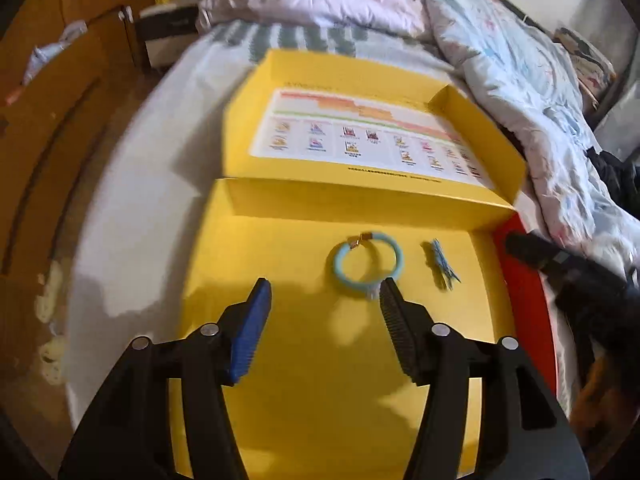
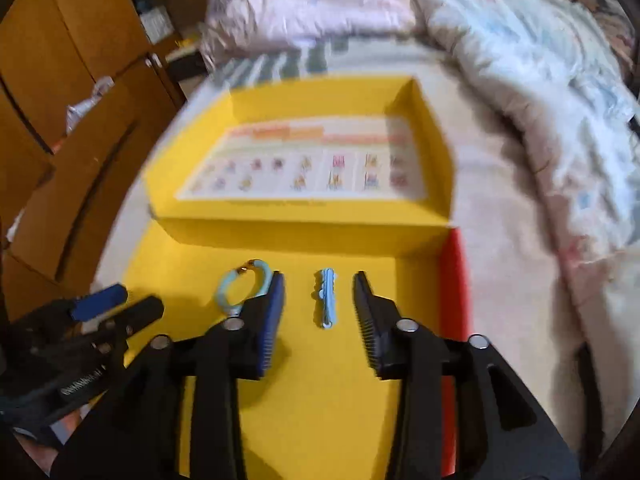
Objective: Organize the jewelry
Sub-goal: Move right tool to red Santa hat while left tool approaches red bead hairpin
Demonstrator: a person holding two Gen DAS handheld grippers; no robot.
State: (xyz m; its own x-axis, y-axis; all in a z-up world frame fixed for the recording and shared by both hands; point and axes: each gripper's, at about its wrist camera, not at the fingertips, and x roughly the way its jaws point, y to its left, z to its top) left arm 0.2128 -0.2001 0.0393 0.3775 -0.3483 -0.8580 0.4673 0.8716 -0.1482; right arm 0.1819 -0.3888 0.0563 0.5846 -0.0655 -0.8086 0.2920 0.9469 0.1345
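A light-blue bracelet [image 1: 366,262] with a gold clasp lies on the yellow lid [image 1: 304,360]. A small blue hair clip [image 1: 443,265] lies to its right. My left gripper [image 1: 325,294] is open and empty, just short of the bracelet, its right finger at the bracelet's near edge. In the right wrist view my right gripper [image 2: 319,286] is open, its fingers on either side of the clip [image 2: 327,298], with the bracelet [image 2: 244,286] just left of the left finger. The left gripper also shows there [image 2: 116,304].
An open yellow box [image 1: 372,200] with a printed chart on its floor lies beyond the lid, on a bed. Rumpled quilts [image 1: 520,80] lie behind and to the right. Wooden cabinets [image 2: 60,80] stand on the left. The lid's right edge is red [image 2: 454,280].
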